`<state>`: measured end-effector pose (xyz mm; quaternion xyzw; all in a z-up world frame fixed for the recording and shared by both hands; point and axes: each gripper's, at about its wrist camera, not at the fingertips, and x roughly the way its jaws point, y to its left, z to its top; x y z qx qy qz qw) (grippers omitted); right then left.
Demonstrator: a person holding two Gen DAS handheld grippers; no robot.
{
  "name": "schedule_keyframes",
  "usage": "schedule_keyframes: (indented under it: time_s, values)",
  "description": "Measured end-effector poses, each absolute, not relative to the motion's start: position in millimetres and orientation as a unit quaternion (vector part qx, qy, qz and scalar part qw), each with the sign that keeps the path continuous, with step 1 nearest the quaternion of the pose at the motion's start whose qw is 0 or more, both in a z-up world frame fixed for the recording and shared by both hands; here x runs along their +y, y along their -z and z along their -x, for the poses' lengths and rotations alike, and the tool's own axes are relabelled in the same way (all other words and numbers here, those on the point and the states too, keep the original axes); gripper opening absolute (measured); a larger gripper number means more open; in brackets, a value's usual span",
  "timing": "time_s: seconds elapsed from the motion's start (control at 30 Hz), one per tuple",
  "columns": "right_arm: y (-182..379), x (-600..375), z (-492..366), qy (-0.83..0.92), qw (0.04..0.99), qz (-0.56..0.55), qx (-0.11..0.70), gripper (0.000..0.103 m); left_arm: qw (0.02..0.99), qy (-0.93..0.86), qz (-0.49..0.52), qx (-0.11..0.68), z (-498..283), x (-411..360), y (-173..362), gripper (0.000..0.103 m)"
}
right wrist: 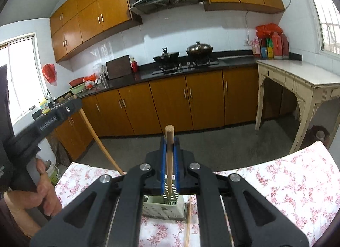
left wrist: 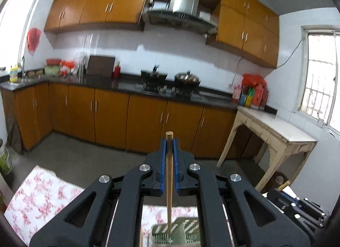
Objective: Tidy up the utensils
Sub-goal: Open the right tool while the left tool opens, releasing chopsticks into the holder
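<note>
My left gripper (left wrist: 169,140) is shut on a wooden chopstick (left wrist: 169,174) that points up past the fingertips and runs down toward a green slotted utensil holder (left wrist: 182,232) below. My right gripper (right wrist: 169,140) is shut on another wooden chopstick (right wrist: 169,162), whose lower end reaches into the pale green utensil holder (right wrist: 163,208) on the floral tablecloth (right wrist: 286,183). The left gripper's body (right wrist: 46,119) and its chopstick (right wrist: 99,140) show at the left of the right wrist view. A loose chopstick (right wrist: 188,223) lies beside the holder.
A kitchen counter (right wrist: 191,70) with stove, pots and orange cabinets runs across the back. A worn cream side table (right wrist: 297,77) stands at the right. A white tub (right wrist: 52,172) sits on the floor left of the table. The right gripper's body (left wrist: 297,206) shows at lower right.
</note>
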<state>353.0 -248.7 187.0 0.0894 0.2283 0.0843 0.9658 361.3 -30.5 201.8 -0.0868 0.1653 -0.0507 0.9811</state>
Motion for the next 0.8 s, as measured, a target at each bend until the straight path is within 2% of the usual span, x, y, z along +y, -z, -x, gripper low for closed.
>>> schedule_keyframes:
  time_s: [0.1, 0.13, 0.2, 0.37, 0.4, 0.5, 0.6, 0.7, 0.8]
  values:
    - [-183, -249, -356, -0.083, 0.964, -0.087, 0.237, 0.012, 0.977, 0.046, 0.076, 0.196, -369, -31, -192, 0.007]
    - [-183, -249, -357, -0.082, 0.964, -0.089, 0.238, 0.016, 0.975, 0.048, 0.073, 0.202, -370, -31, -191, 0.008]
    - [-184, -250, -357, -0.080, 0.964, -0.092, 0.238, 0.032, 0.974, 0.044, 0.067, 0.212, -370, -31, -191, 0.008]
    - [-191, -255, -347, -0.071, 0.966, -0.094, 0.229, 0.038, 0.973, 0.038, 0.063, 0.220, -363, -23, -200, 0.011]
    - [-193, -257, -343, -0.070, 0.967, -0.096, 0.227, 0.039, 0.972, 0.039, 0.066, 0.221, -361, -22, -202, 0.016]
    - [-198, -266, -328, -0.065, 0.969, -0.099, 0.218, 0.040, 0.974, 0.038, 0.074, 0.212, -345, -9, -210, 0.038]
    - [-200, -281, -306, -0.058, 0.970, -0.103, 0.211, 0.041, 0.976, 0.037, 0.064, 0.206, -324, 3, -216, 0.043]
    - [-191, -298, -286, -0.039, 0.970, -0.098, 0.217, 0.041, 0.973, 0.040, 0.056, 0.219, -306, 17, -212, 0.059]
    - [-167, -315, -273, -0.017, 0.966, -0.091, 0.241, 0.041, 0.972, 0.040, 0.035, 0.231, -286, 28, -194, 0.067]
